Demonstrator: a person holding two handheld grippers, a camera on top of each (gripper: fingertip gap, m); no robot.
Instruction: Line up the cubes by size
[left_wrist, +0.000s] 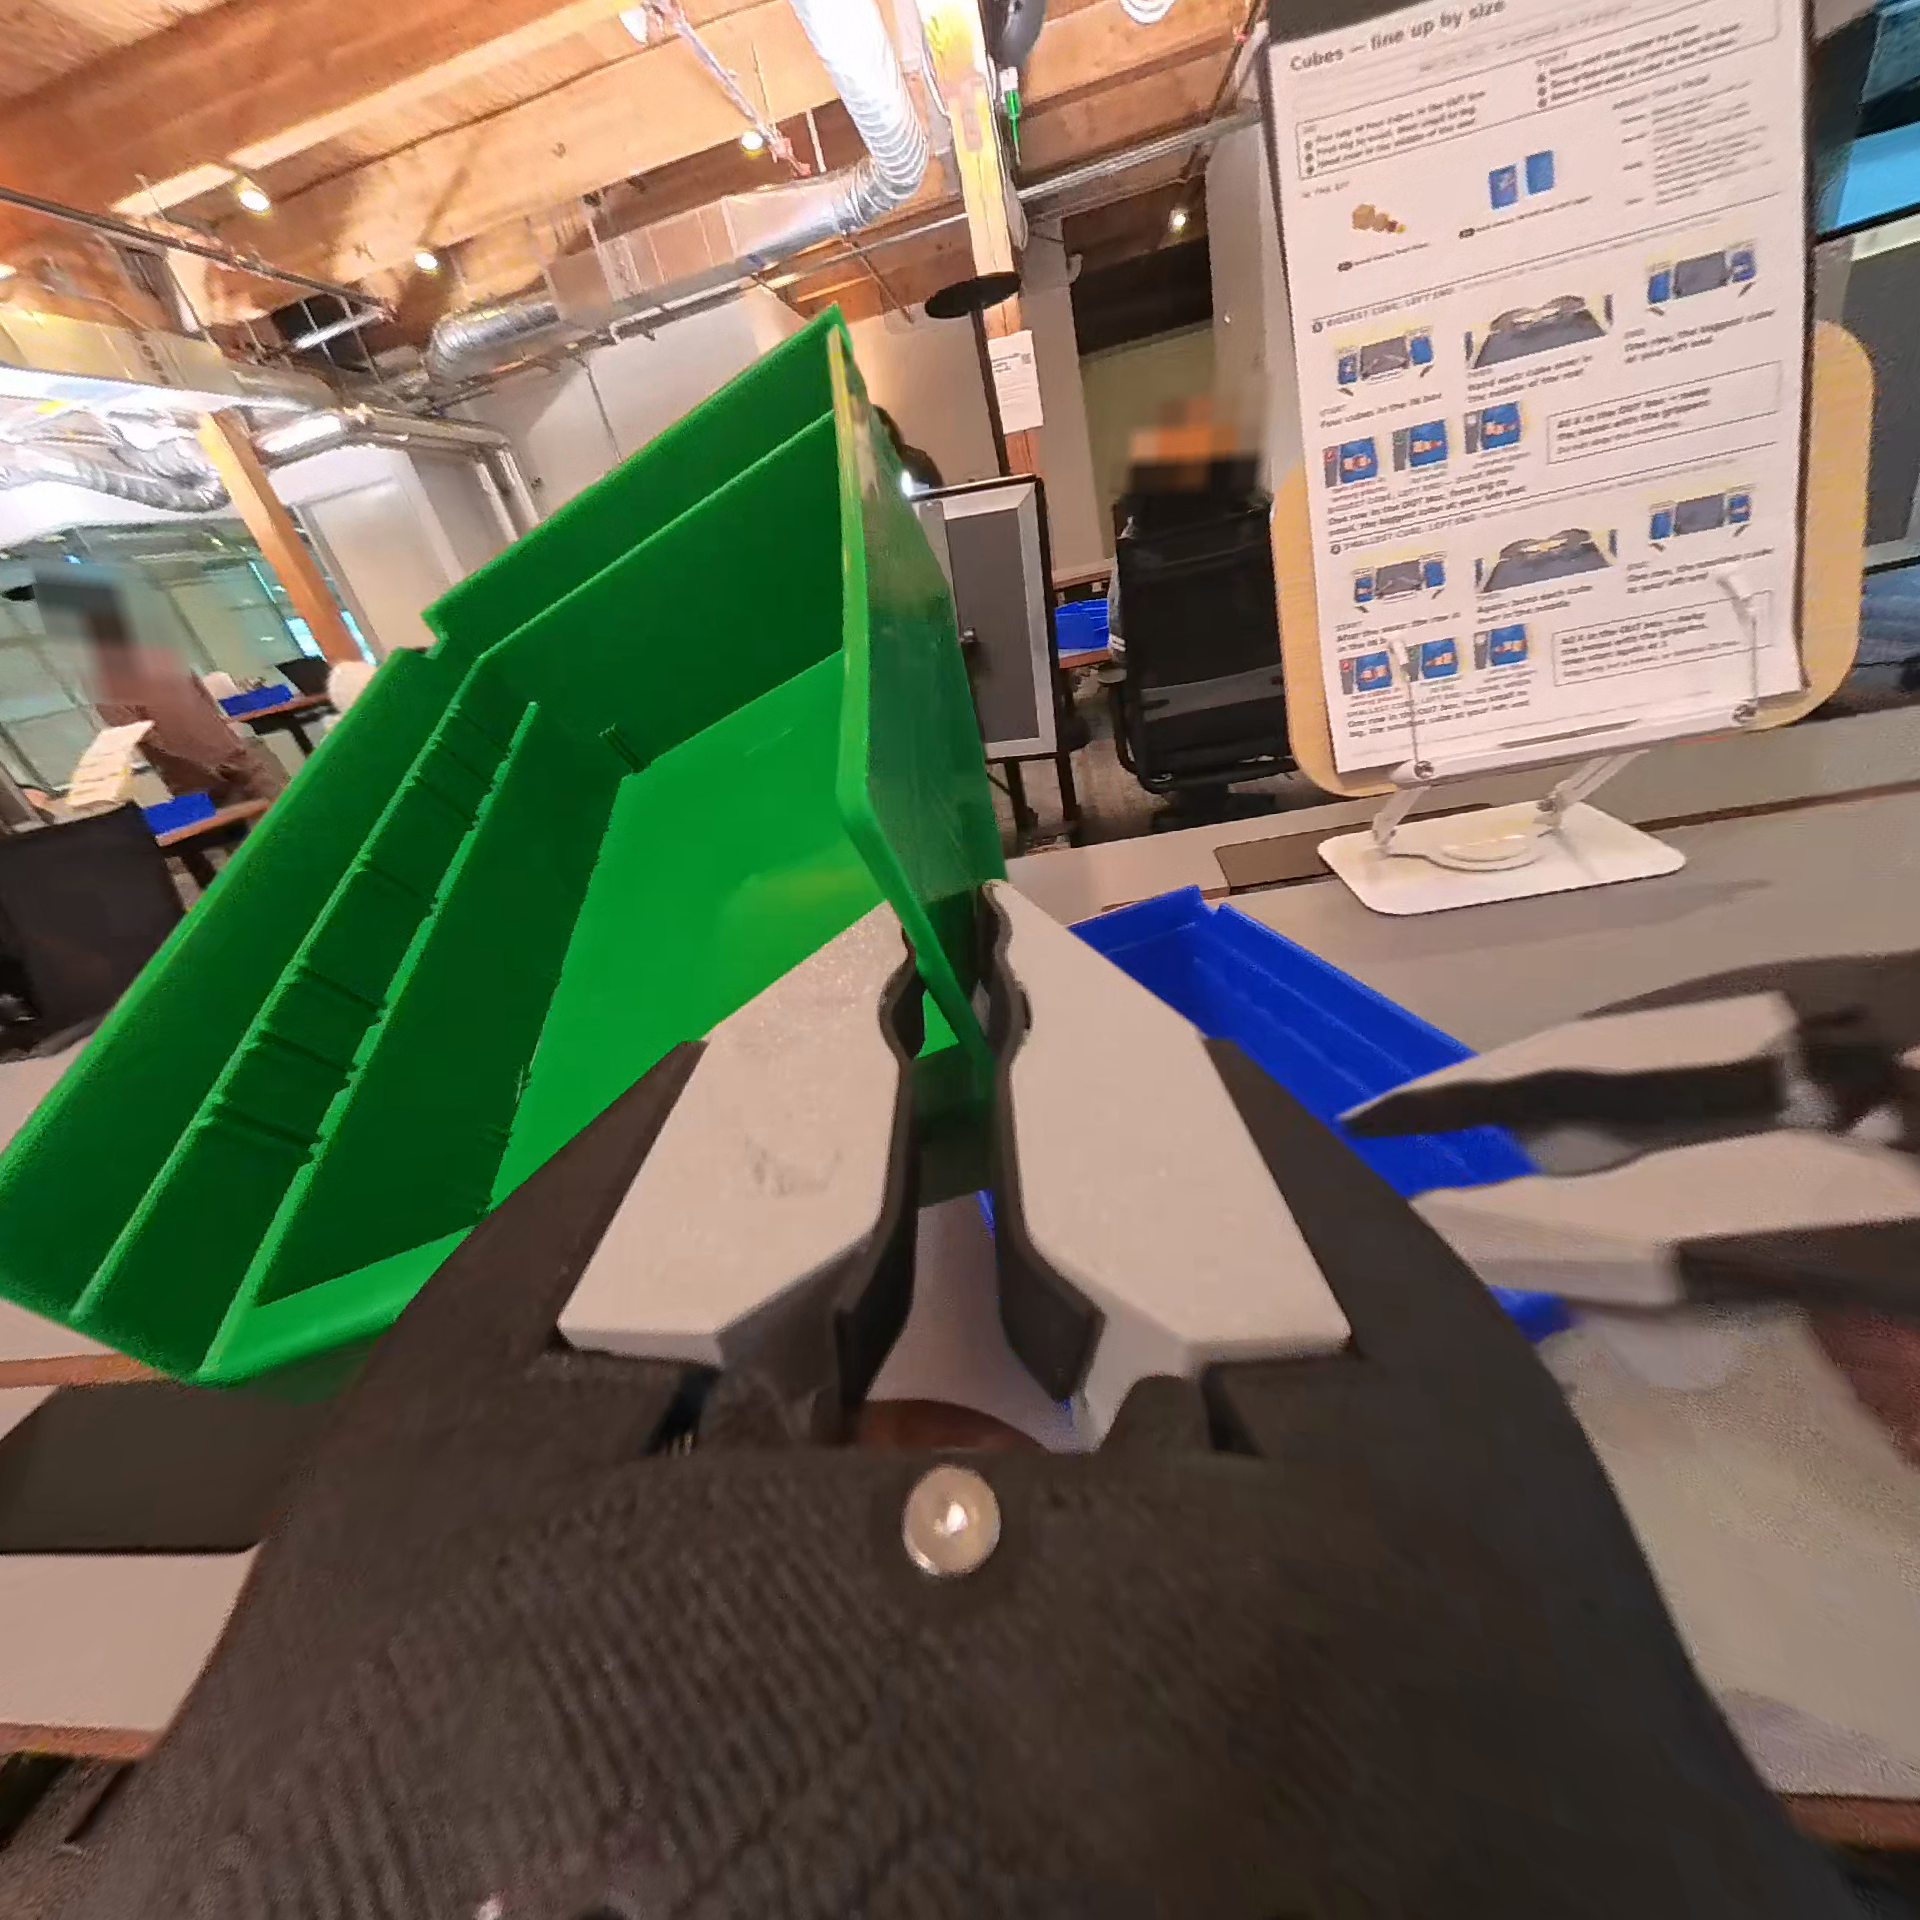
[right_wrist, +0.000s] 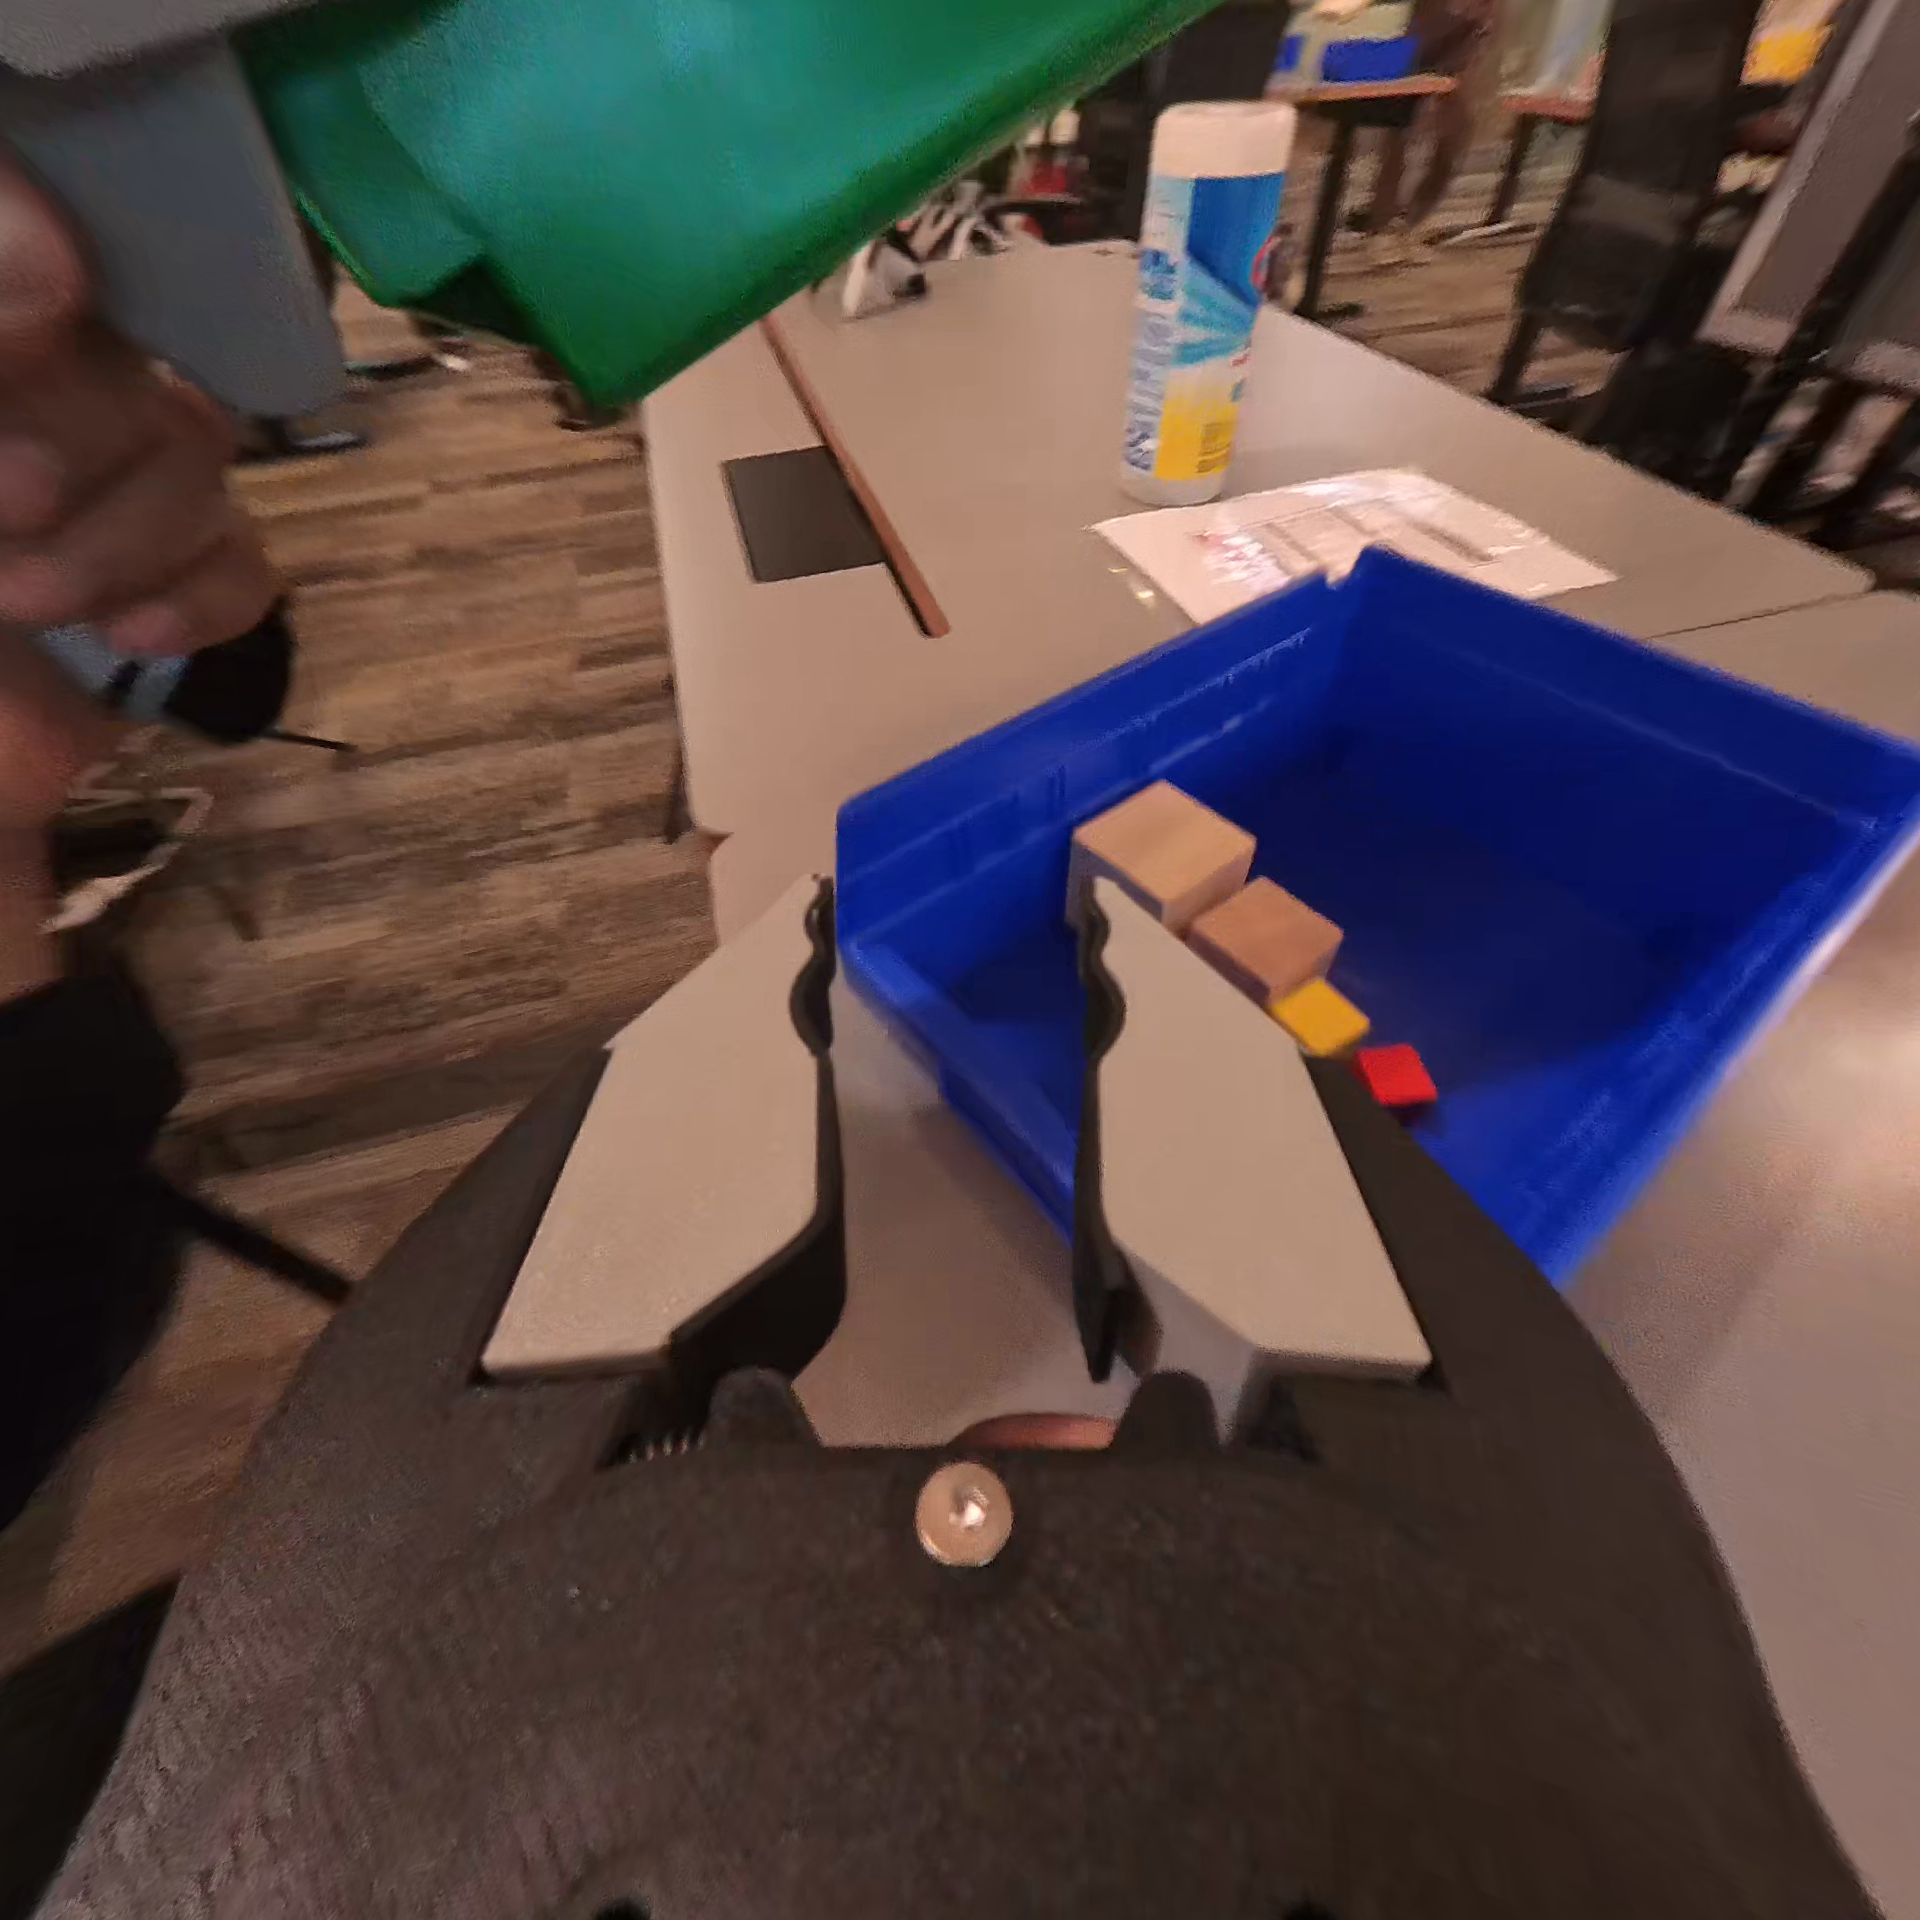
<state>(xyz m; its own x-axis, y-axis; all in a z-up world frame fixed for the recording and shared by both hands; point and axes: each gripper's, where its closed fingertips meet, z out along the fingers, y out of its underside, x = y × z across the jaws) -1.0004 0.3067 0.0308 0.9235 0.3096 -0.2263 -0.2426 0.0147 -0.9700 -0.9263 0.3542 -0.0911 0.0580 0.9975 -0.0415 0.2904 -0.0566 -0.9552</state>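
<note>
Four cubes sat in a row on the floor of the blue bin (right_wrist: 1621, 727): a large wooden cube (right_wrist: 1164, 852), a smaller wooden cube (right_wrist: 1262, 935), a yellow cube (right_wrist: 1322, 1016) and a red cube (right_wrist: 1397, 1072), descending in size toward the camera. The row ran diagonally, just ahead and to the right of the right gripper (right_wrist: 951, 904), whose fingers stood spread and empty. The left gripper (left_wrist: 951, 935), farther off, pinched a wall of the green bin (left_wrist: 582, 831), held tilted above the grey table (right_wrist: 987, 416).
</note>
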